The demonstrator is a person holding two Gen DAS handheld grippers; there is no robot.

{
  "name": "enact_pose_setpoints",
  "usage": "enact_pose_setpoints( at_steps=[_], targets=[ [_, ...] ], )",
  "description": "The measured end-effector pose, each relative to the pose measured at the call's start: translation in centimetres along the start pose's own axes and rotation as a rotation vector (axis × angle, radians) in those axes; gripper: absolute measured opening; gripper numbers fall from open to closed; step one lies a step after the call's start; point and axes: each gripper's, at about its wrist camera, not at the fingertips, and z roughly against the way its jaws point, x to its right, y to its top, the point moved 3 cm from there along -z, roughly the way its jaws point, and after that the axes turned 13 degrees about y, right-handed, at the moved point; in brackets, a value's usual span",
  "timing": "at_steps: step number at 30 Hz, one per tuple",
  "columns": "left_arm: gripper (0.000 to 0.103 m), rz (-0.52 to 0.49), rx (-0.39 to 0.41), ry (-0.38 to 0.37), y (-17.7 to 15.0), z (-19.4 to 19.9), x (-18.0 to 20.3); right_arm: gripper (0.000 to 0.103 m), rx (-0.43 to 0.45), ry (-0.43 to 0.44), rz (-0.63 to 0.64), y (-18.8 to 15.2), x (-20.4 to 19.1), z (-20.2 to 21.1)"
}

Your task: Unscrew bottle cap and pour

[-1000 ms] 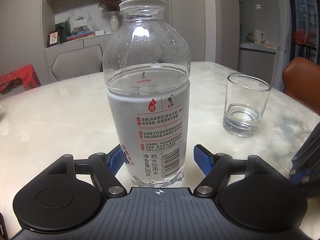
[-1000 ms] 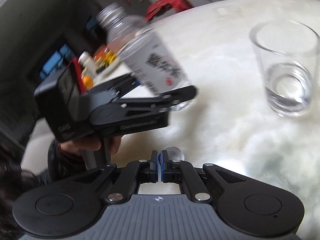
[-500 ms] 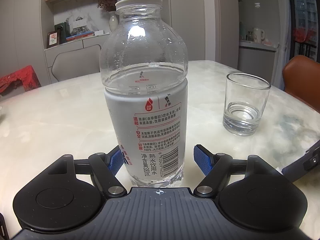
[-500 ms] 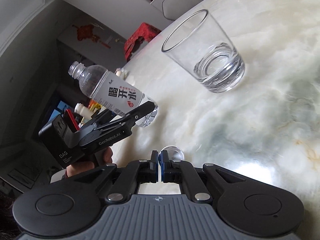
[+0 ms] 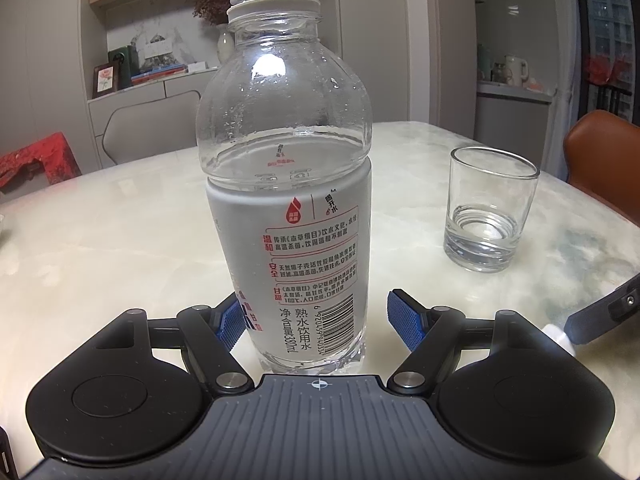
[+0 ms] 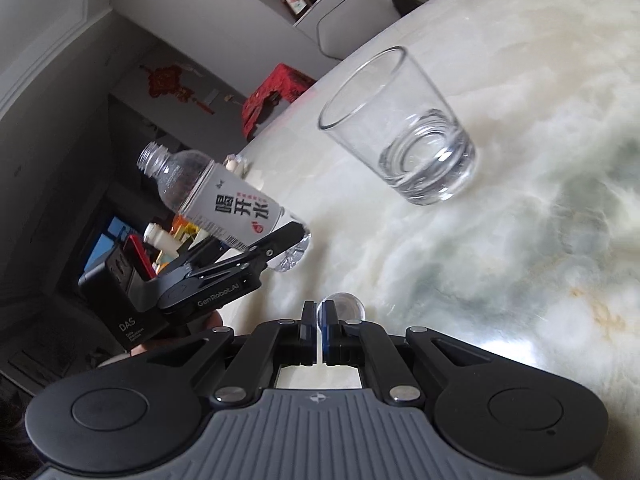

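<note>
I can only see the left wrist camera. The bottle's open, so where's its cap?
Observer: The right gripper pinches a small round whitish thing at its tips, likely the cap.
Kid: Are its jaws shut all the way?
Observer: Nearly. Only a thin slit shows between the pads.
Kid: What's on the bottle's other side?
Observer: The bottle has three big black characters on its label there.
</note>
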Motion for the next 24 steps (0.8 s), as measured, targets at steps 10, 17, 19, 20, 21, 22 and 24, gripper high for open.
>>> enact_pose_setpoints(
  at_steps=[10, 17, 19, 20, 21, 22, 24],
  targets=[
    [0.074, -0.002, 0.001, 0.000, 0.1, -0.1, 0.1, 0.020, -0.041, -0.195, 0.275, -1.1, -3.3, -0.1],
    [0.075, -0.001, 0.001, -0.002, 0.1, -0.1, 0.0, 0.062, -0.207, -0.445, 0.768, -3.9, -8.2, -3.5],
    [0.074, 0.000, 0.002, -0.002, 0.2, -0.1, 0.0, 0.061, -0.243, -0.442, 0.803, -4.3, -8.5, -4.1],
    [0.075, 0.000, 0.002, -0.002, 0.2, -0.1, 0.0, 0.060, -0.264, -0.439, 0.812, -4.5, -8.5, -4.6],
    [0.074, 0.000, 0.002, -0.002, 0.2, -0.2, 0.0, 0.058, -0.275, -0.438, 0.805, -4.5, -8.4, -4.9],
    [0.074, 0.000, 0.002, -0.003, 0.2, -0.2, 0.0, 0.055, -0.289, -0.451, 0.790, -4.5, -8.0, -5.4],
    [0.075, 0.000, 0.002, -0.003, 0.2, -0.2, 0.0, 0.051, -0.297, -0.464, 0.782, -4.5, -7.6, -5.9]
  ],
)
